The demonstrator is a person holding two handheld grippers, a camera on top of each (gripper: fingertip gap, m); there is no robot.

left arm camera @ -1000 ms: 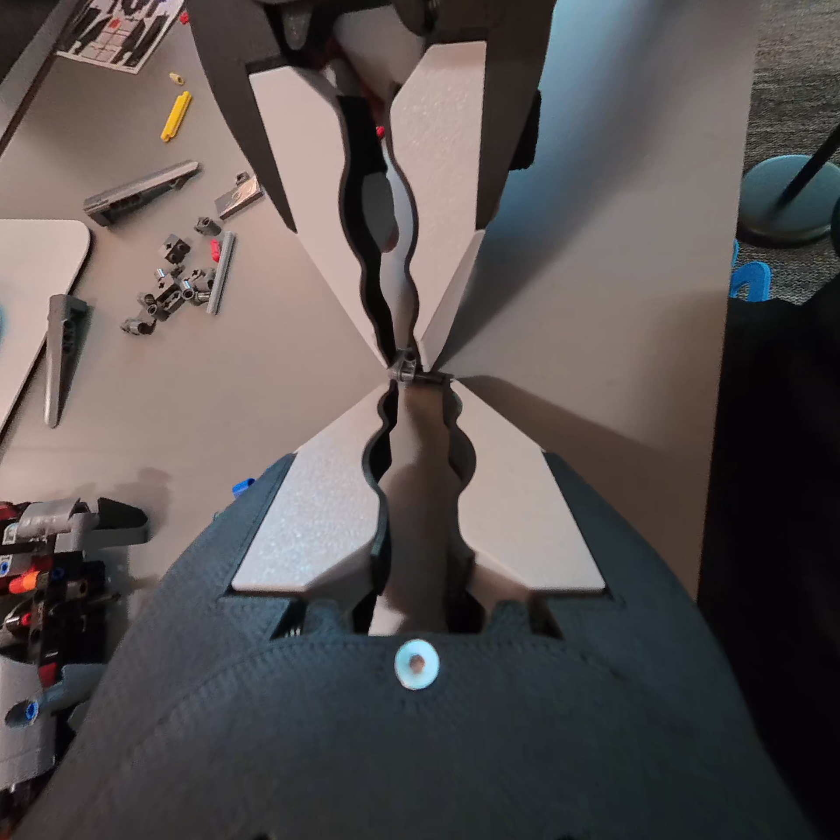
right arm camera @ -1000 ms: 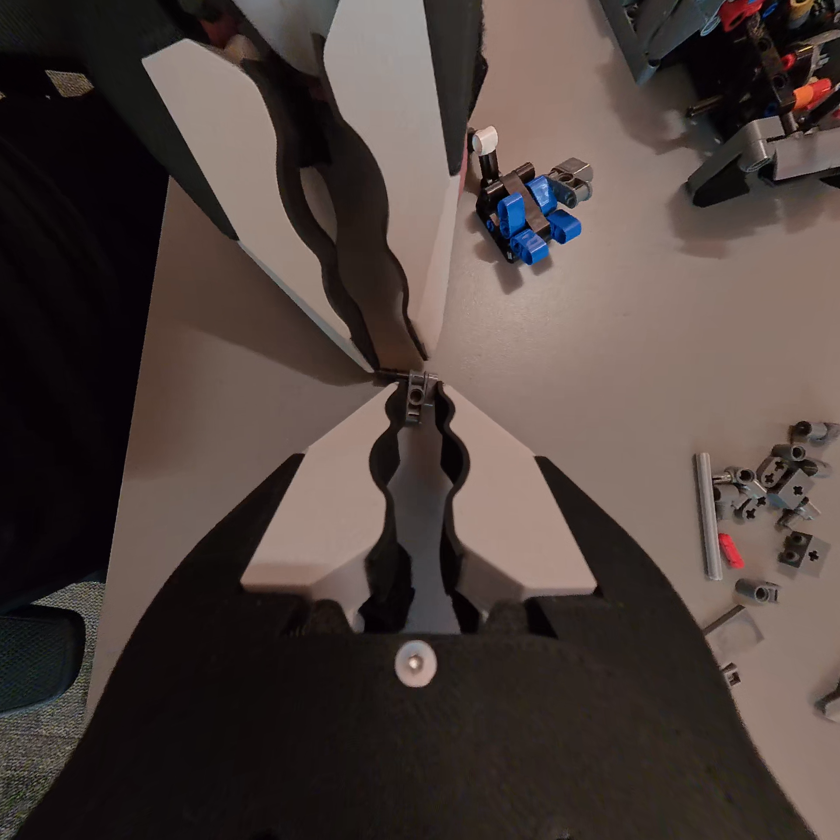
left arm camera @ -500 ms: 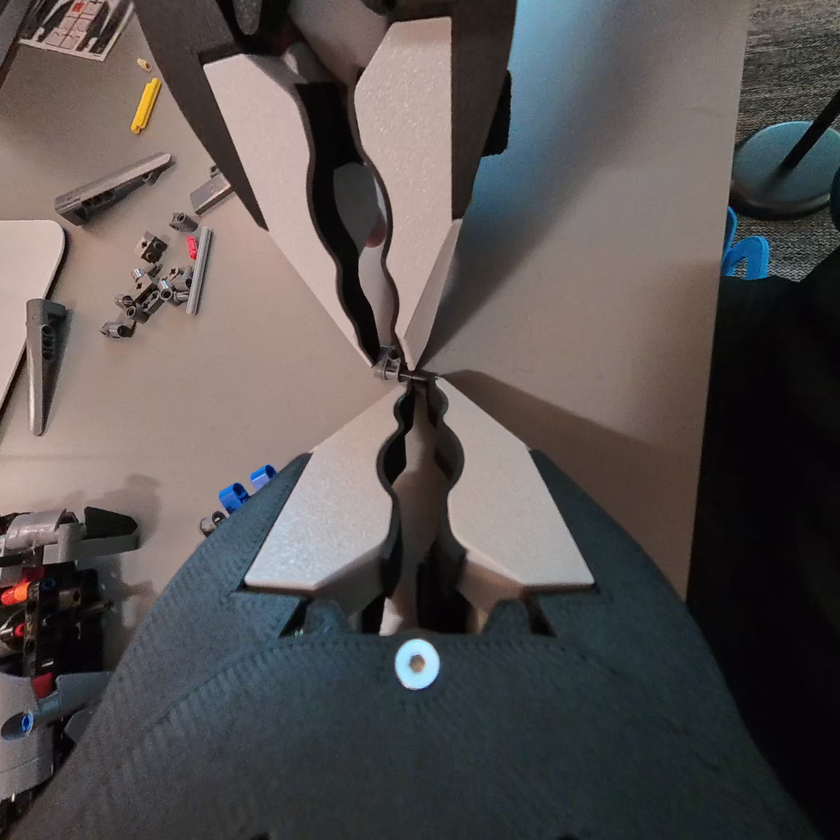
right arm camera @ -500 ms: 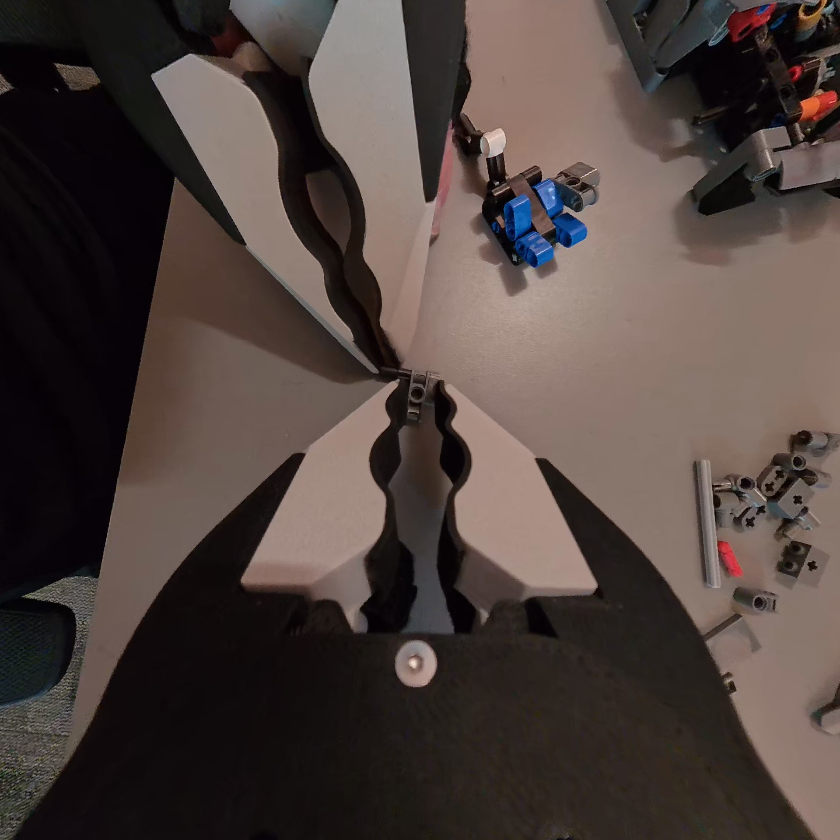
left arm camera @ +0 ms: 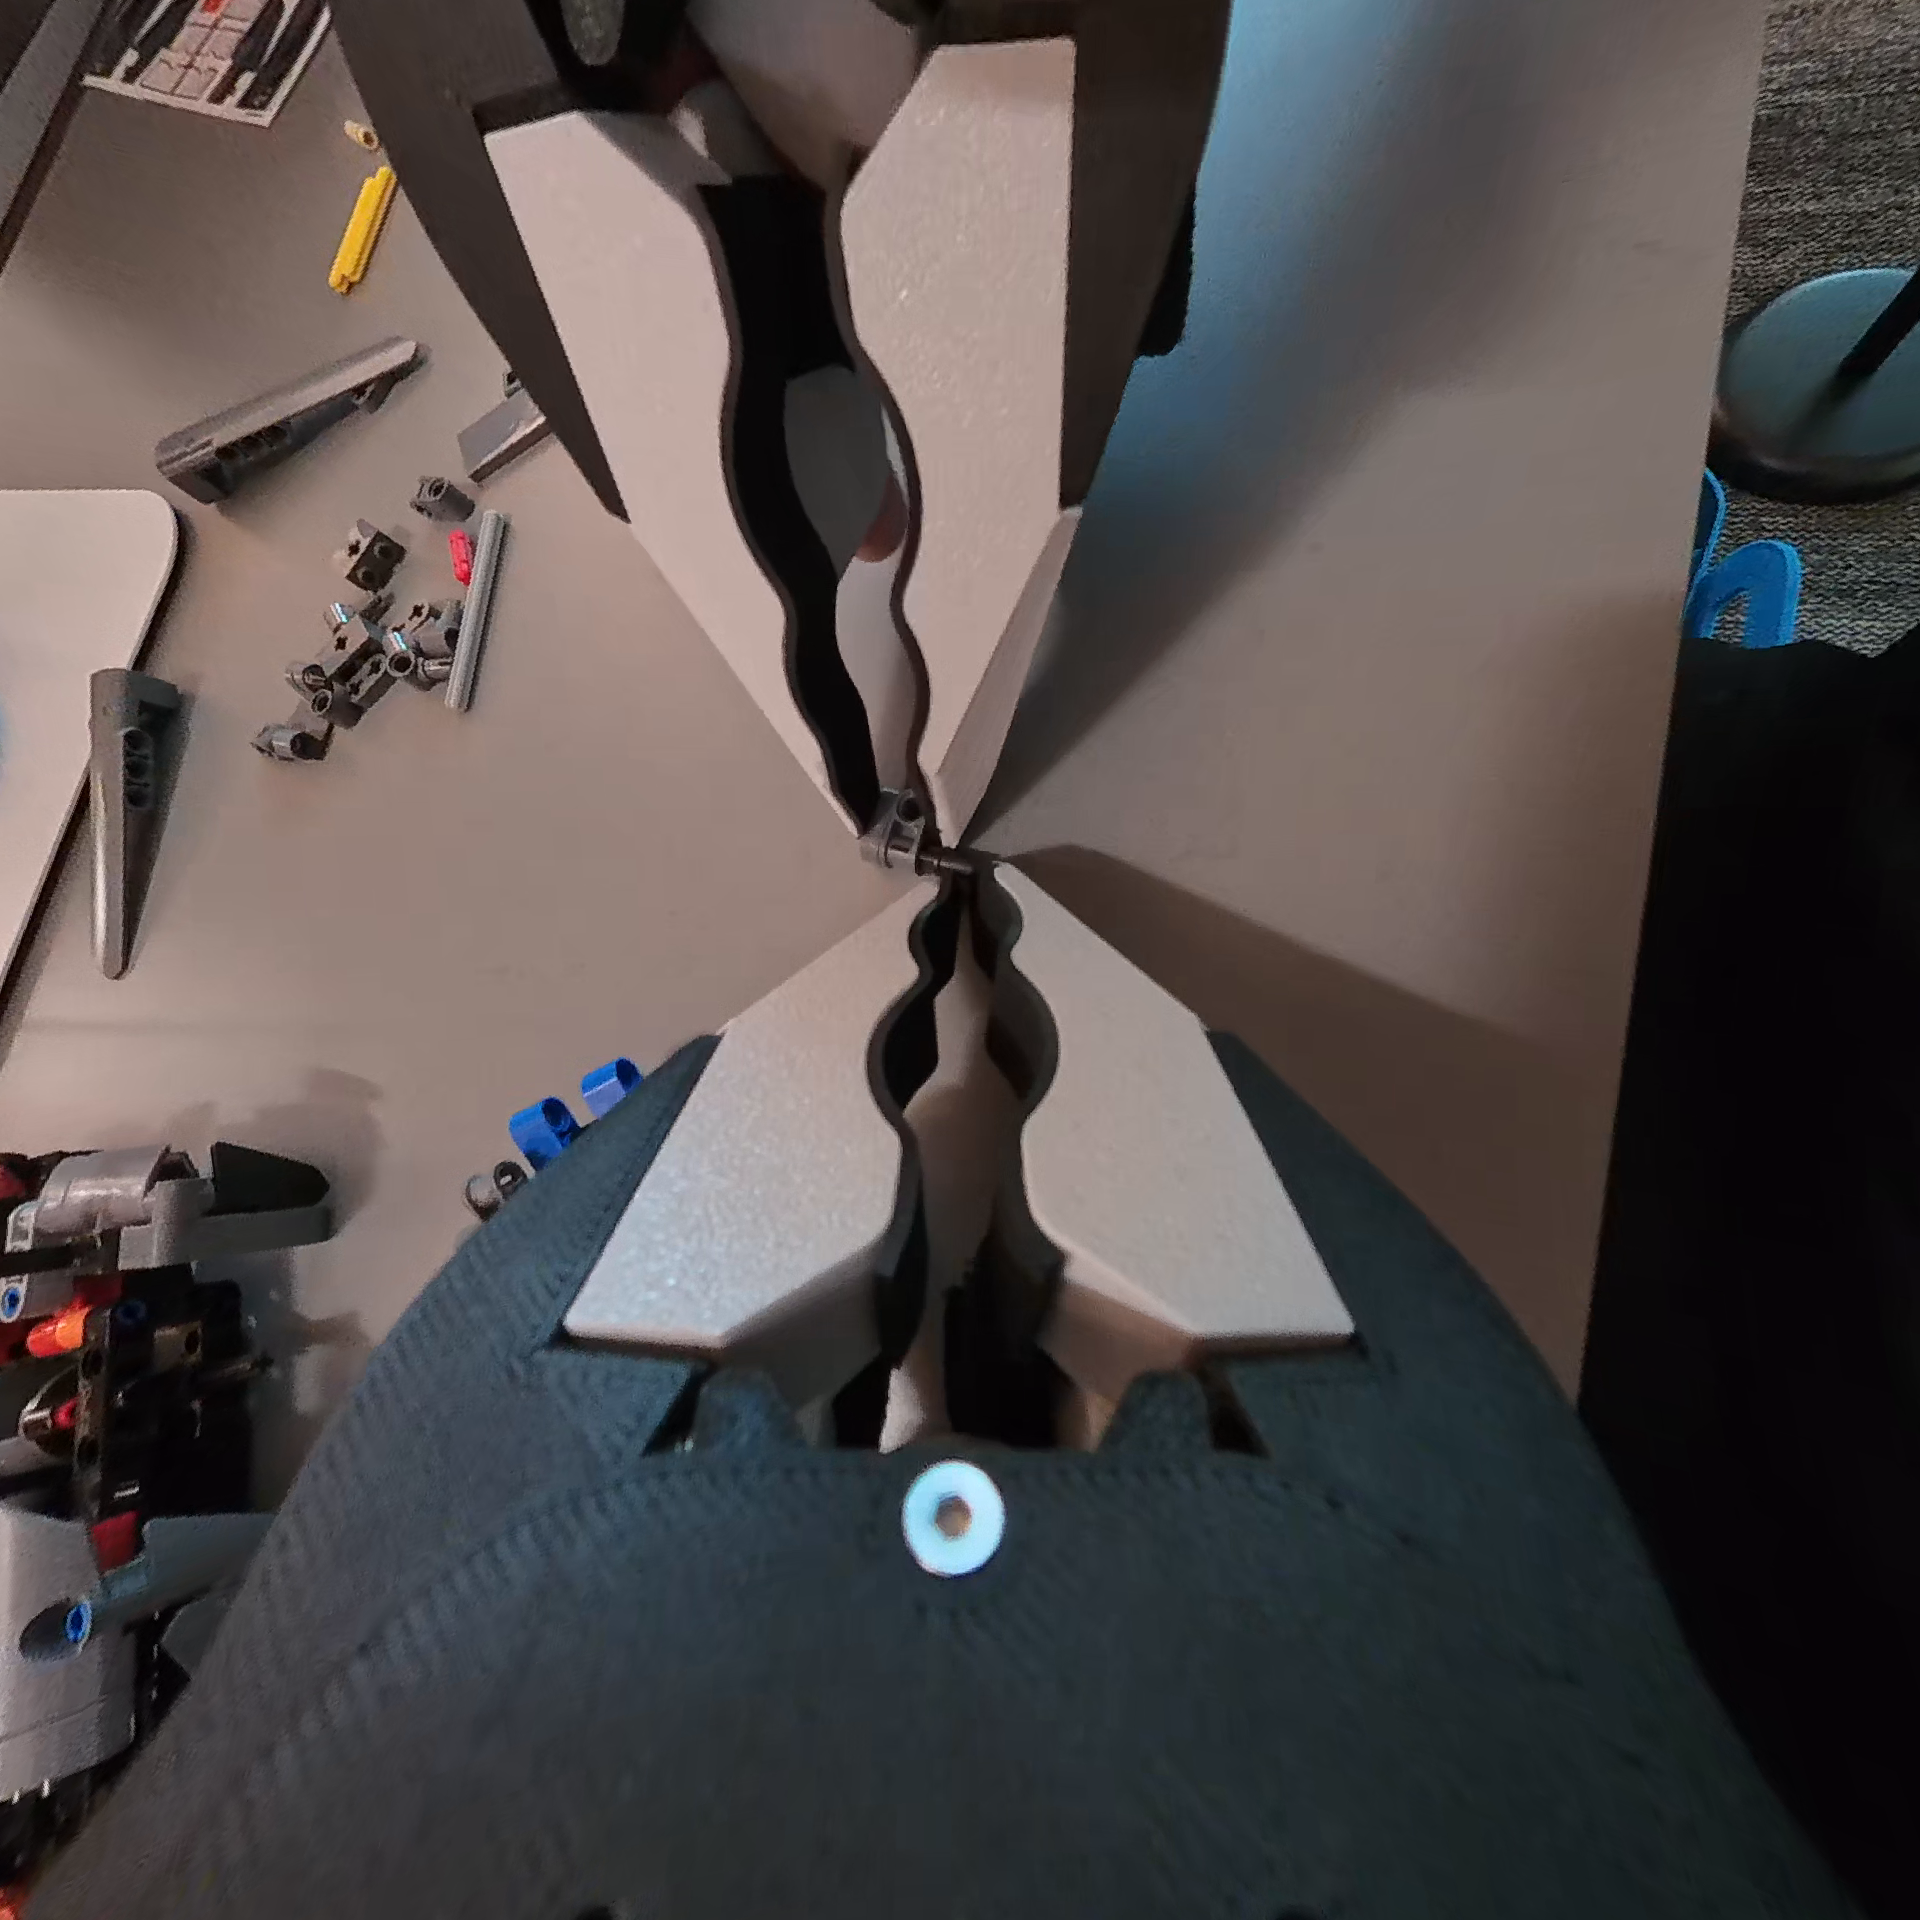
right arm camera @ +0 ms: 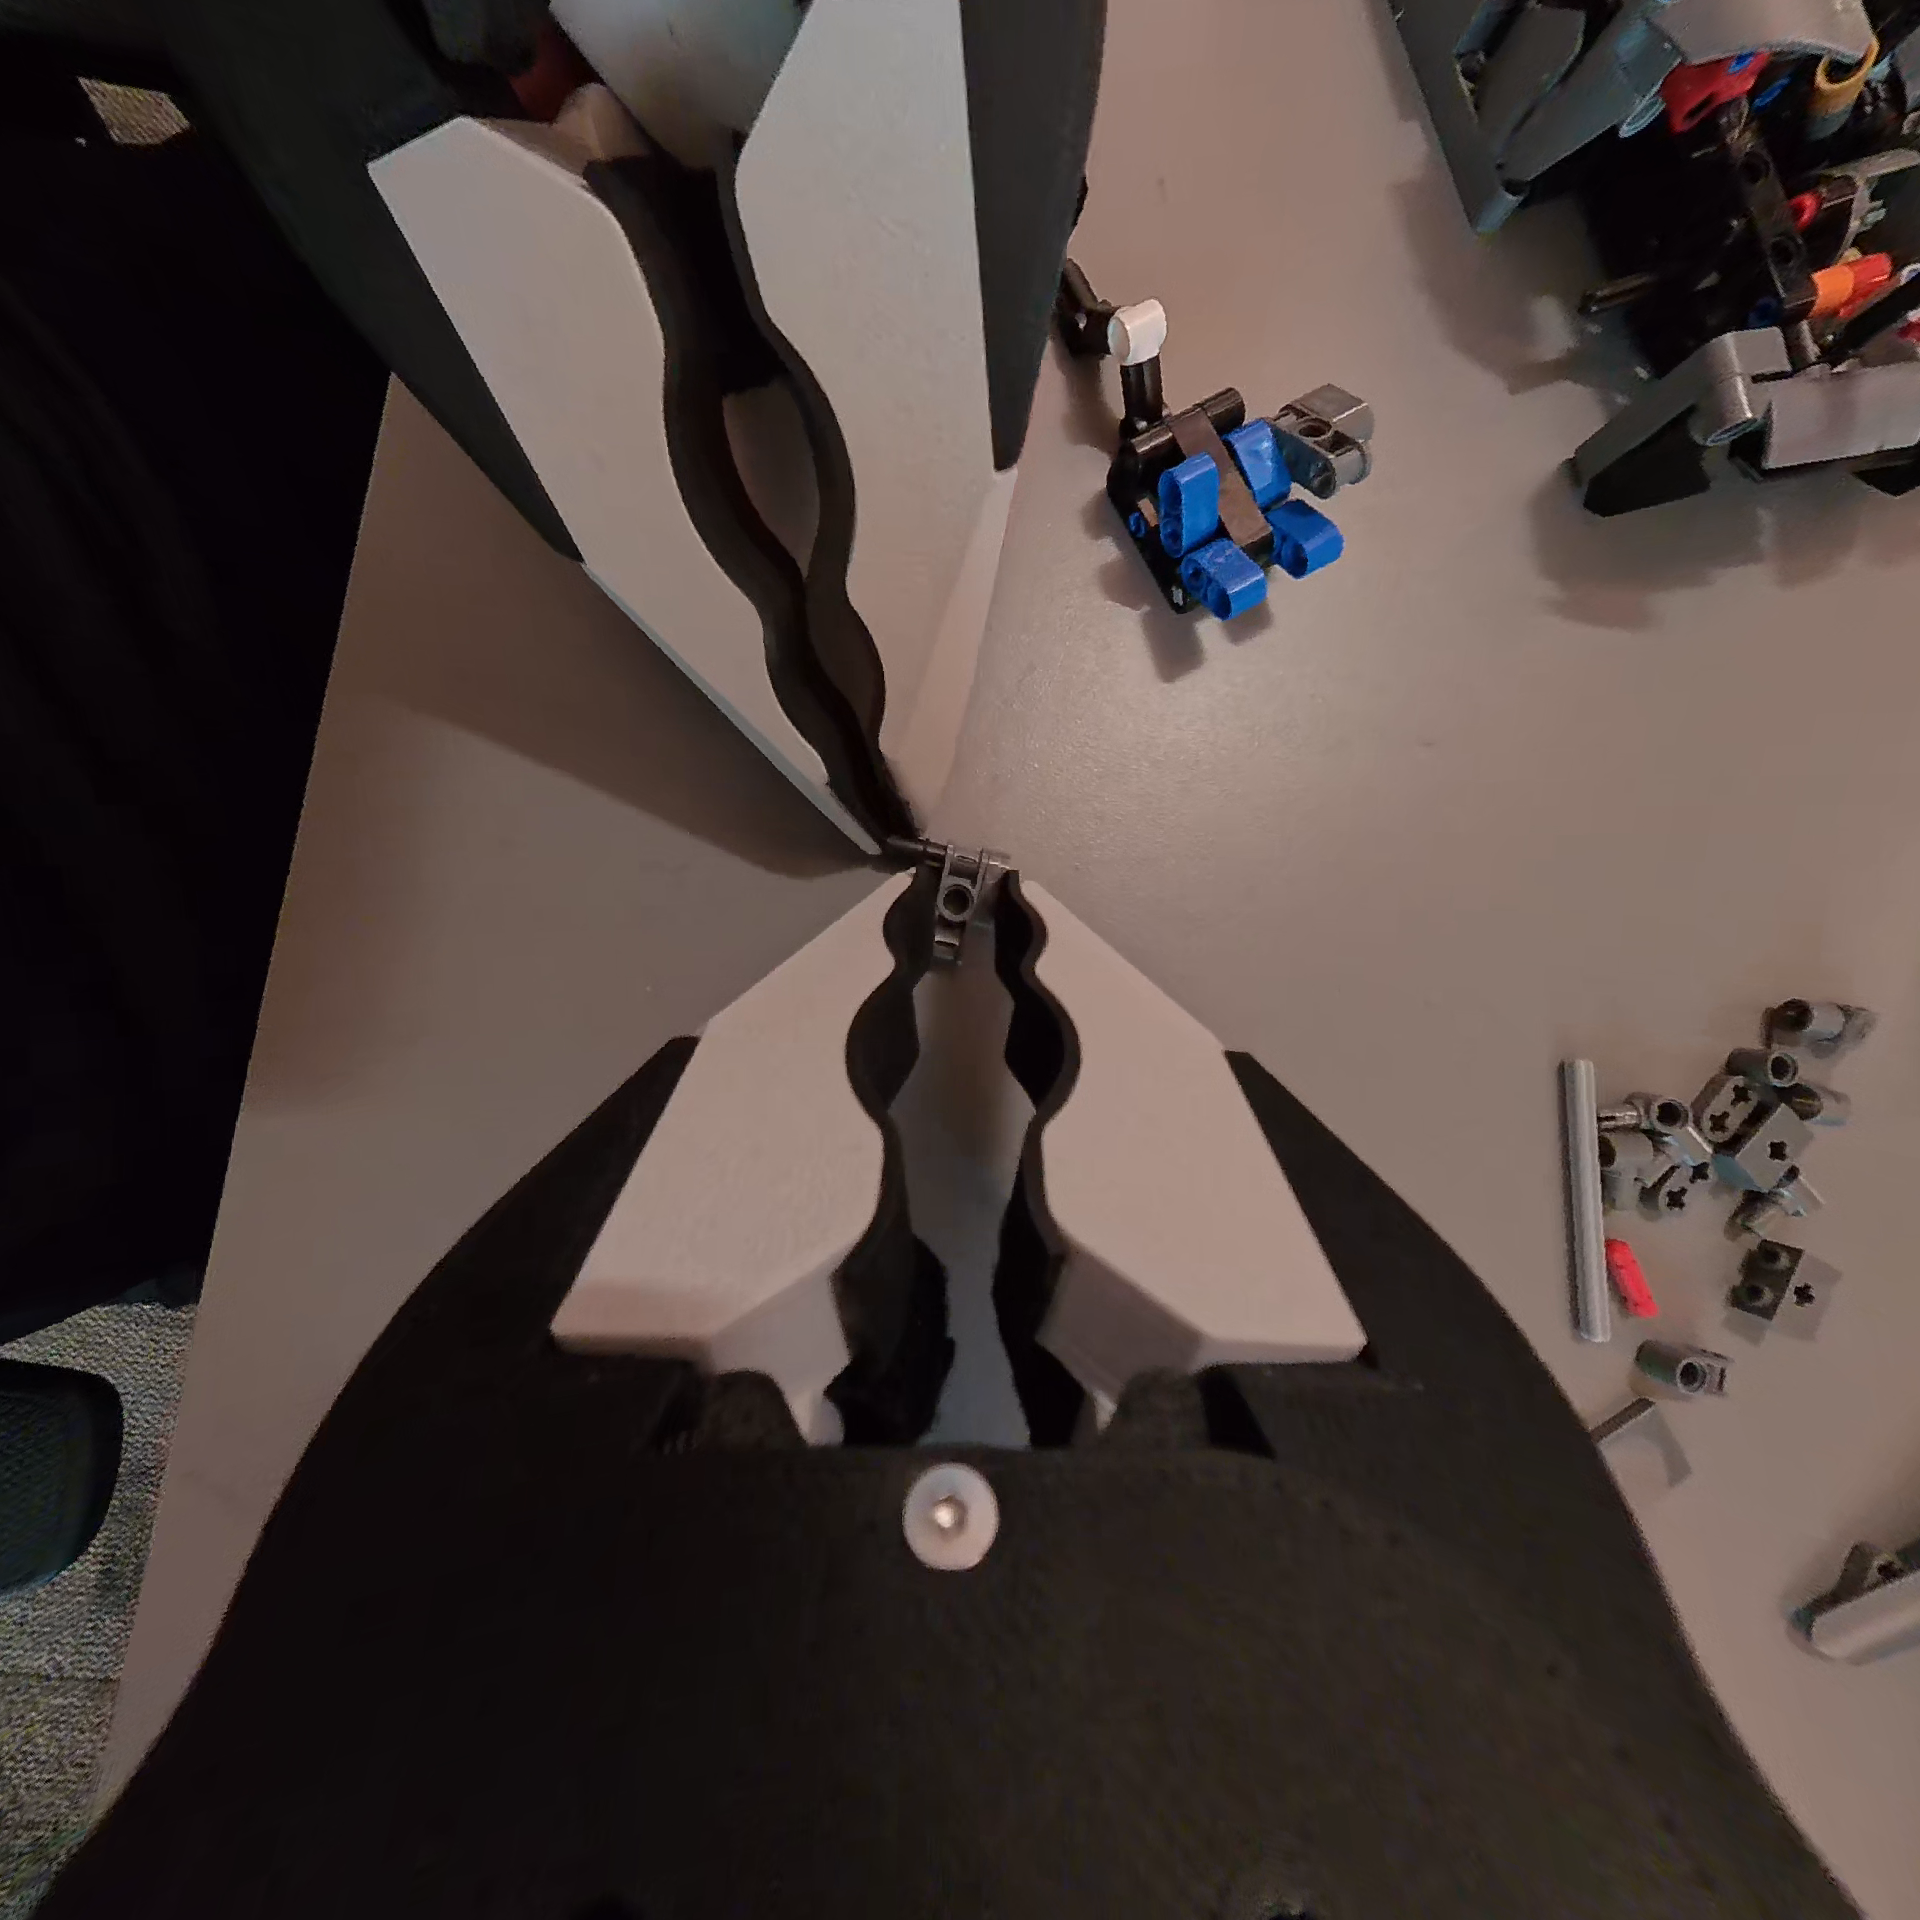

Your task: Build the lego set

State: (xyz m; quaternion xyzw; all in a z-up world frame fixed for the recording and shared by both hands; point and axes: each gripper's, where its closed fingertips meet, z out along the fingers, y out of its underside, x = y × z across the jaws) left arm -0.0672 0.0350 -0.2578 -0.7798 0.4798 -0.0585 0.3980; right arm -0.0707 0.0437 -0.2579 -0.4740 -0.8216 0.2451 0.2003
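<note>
Both grippers meet tip to tip above the grey table [left arm camera: 1299, 644]. My left gripper [left arm camera: 961, 883] is shut on a small black pin [left arm camera: 954, 861]. My right gripper [right arm camera: 958, 896] is shut on a small dark grey connector [right arm camera: 956, 902] with round holes. The pin [right arm camera: 914, 849] touches the connector's side; I cannot tell how far it is in. In the left wrist view the connector [left arm camera: 898, 828] shows at the right gripper's fingertips [left arm camera: 831, 769], which come in from above. In the right wrist view the left gripper's fingertips [right arm camera: 821, 758] come in from the upper left.
A blue and black sub-assembly [right arm camera: 1226, 499] lies on the table. A pile of small grey parts [right arm camera: 1714, 1153] with a grey axle [right arm camera: 1584, 1195] lies to the side. The partly built model [right arm camera: 1766, 208] is at the edge. A grey wedge panel [left arm camera: 130, 810] and yellow axle [left arm camera: 362, 229] lie farther off. My two grippers' fingertips are within a few centimetres of each other. From either gripper's tips it is about 20 centimeters to the partly built model [right arm camera: 1766, 208]. Seen from the left wrist view [left arm camera: 97, 1408] as well.
Both grippers stay shut and tip to tip. The right gripper has tilted and drifted a little, so the connector now sits slightly left of the pin in the left wrist view.
</note>
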